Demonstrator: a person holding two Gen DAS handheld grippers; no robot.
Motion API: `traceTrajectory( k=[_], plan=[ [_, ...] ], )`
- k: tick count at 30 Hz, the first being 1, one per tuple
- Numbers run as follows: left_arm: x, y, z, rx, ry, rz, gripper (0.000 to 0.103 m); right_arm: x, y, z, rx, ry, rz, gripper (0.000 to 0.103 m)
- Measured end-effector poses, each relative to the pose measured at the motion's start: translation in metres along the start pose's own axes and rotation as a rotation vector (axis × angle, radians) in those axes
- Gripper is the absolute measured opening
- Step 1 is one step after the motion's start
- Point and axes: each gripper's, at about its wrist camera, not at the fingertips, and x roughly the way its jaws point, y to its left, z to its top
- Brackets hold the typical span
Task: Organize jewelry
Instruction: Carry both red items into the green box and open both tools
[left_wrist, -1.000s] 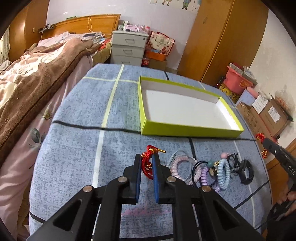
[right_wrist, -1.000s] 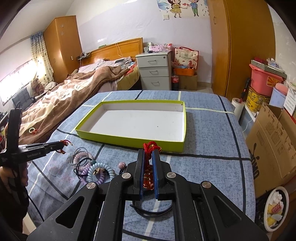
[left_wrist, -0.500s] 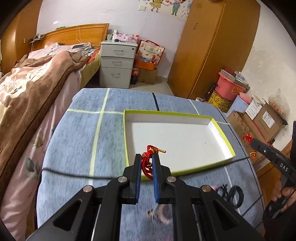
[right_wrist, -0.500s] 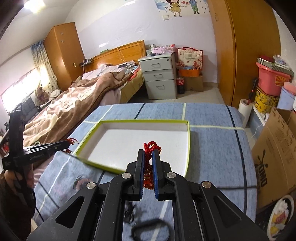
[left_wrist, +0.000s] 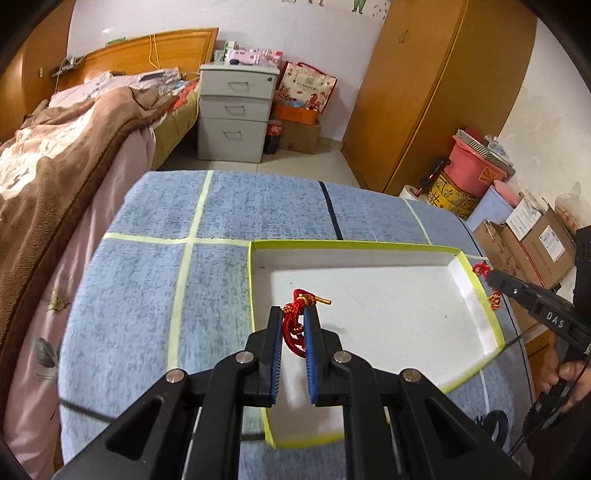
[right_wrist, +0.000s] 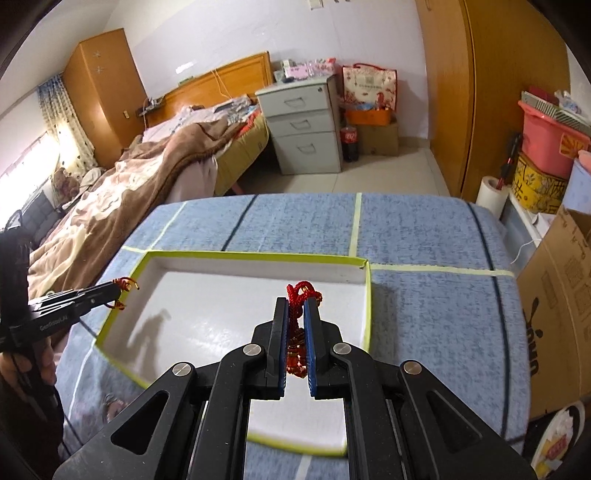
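Observation:
In the left wrist view my left gripper (left_wrist: 293, 313) is shut on a red cord bracelet (left_wrist: 301, 298) with gold ends. It hangs over the left part of a white tray with a lime-green rim (left_wrist: 354, 243). In the right wrist view my right gripper (right_wrist: 295, 305) is shut on another red knotted cord bracelet (right_wrist: 303, 290), above the tray's (right_wrist: 258, 254) right part. Each gripper shows in the other's view: the right gripper (left_wrist: 495, 277) at the tray's right rim, the left gripper (right_wrist: 117, 288) at its left rim. Both carry red cord.
The tray lies on a blue checked tablecloth (left_wrist: 221, 206). A dark hair ring (left_wrist: 495, 421) lies near the front right. A bed (left_wrist: 55, 155) runs along the left, a grey drawer unit (left_wrist: 236, 110) stands beyond, and cardboard boxes (right_wrist: 554, 314) crowd the right edge.
Both grippers have moved forward from above the pile of hair ties to above the tray. Each keeps its red bracelet. The hair ties have dropped out of view below.

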Motion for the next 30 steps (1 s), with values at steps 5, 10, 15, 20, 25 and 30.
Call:
traceTrajectory(
  k=[5, 10, 15, 20, 25, 30],
  plan=[
    [0.011, -0.001, 0.004, 0.014, 0.010, 0.023, 0.012, 0.020, 0.000, 0.002, -0.022, 0.025, -0.041, 0.008],
    [0.024, 0.001, 0.005, 0.000, 0.034, 0.024, 0.012, 0.033, 0.000, 0.005, -0.036, 0.051, -0.062, 0.008],
    [0.031, -0.002, 0.006, 0.004, 0.050, 0.019, 0.012, 0.038, 0.001, 0.006, -0.066, 0.061, -0.086, 0.008],
    [0.035, -0.003, 0.005, 0.001, 0.060, 0.019, 0.012, 0.042, 0.000, 0.006, -0.066, 0.075, -0.087, 0.008],
    [0.035, -0.002, 0.007, -0.004, 0.064, 0.007, 0.018, 0.044, -0.002, 0.006, -0.053, 0.080, -0.093, 0.009],
    [0.035, -0.006, 0.007, 0.003, 0.058, 0.002, 0.026, 0.043, -0.001, 0.006, -0.050, 0.073, -0.097, 0.017]
  ],
)
